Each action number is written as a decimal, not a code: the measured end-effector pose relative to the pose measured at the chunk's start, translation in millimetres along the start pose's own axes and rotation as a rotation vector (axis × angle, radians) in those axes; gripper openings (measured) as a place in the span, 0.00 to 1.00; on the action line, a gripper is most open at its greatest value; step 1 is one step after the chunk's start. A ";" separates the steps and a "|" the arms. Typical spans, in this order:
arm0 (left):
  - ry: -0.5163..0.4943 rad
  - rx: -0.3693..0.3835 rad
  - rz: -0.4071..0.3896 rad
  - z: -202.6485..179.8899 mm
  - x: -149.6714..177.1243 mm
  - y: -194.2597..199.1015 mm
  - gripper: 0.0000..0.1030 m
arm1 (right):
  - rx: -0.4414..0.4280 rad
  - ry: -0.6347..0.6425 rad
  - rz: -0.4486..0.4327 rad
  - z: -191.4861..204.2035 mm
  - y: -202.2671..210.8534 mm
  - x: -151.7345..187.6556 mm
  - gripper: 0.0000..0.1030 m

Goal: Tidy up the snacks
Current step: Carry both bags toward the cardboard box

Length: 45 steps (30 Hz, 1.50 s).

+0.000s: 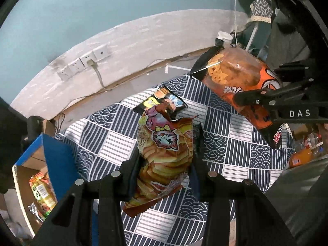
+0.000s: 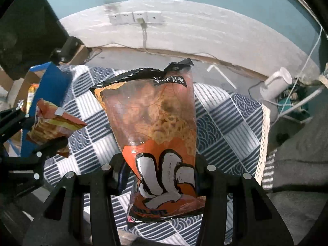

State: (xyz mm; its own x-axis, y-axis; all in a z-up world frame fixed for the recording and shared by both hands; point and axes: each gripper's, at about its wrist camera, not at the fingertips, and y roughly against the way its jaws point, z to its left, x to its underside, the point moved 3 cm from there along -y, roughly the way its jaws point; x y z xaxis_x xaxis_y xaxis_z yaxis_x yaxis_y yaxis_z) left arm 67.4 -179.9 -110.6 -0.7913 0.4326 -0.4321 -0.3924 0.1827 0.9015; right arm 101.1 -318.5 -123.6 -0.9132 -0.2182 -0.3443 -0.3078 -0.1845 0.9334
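My left gripper (image 1: 164,170) is shut on a yellow-orange chip bag with a cartoon cat (image 1: 164,149), lifted above the blue-and-white patterned tablecloth (image 1: 114,135). My right gripper (image 2: 160,176) is shut on a larger orange snack bag with a white hand print (image 2: 157,131), also held up off the cloth. In the left wrist view the right gripper (image 1: 258,104) and its orange bag (image 1: 231,80) hang at the upper right. In the right wrist view the left gripper (image 2: 39,141) and the chip bag (image 2: 53,125) show at the left edge.
A blue-edged cardboard box (image 1: 30,164) holding several snack packs (image 1: 41,194) stands left of the table. Drink bottles (image 1: 303,153) lie at the right. A white wall with sockets (image 2: 137,17), a white cylinder (image 2: 276,82) and cords lie beyond.
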 end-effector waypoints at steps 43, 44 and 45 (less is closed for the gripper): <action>0.264 -0.188 -0.060 174.8 96.5 72.6 0.41 | -0.174 0.317 -0.005 237.8 -12.7 -61.4 0.46; 0.272 -0.192 -0.060 178.1 99.6 73.6 0.41 | -0.178 0.324 -0.003 243.3 -14.5 -62.7 0.46; 0.279 -0.196 -0.059 182.0 102.8 74.9 0.41 | -0.183 0.332 0.002 250.8 -16.9 -64.4 0.46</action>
State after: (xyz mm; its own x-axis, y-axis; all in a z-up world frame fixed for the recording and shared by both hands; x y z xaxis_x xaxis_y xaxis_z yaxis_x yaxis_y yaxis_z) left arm 42.0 39.0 -83.0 -0.8516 0.1633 -0.4981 -0.5027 0.0154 0.8643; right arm 98.2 -60.9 -91.7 -0.7683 -0.5117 -0.3844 -0.2256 -0.3456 0.9109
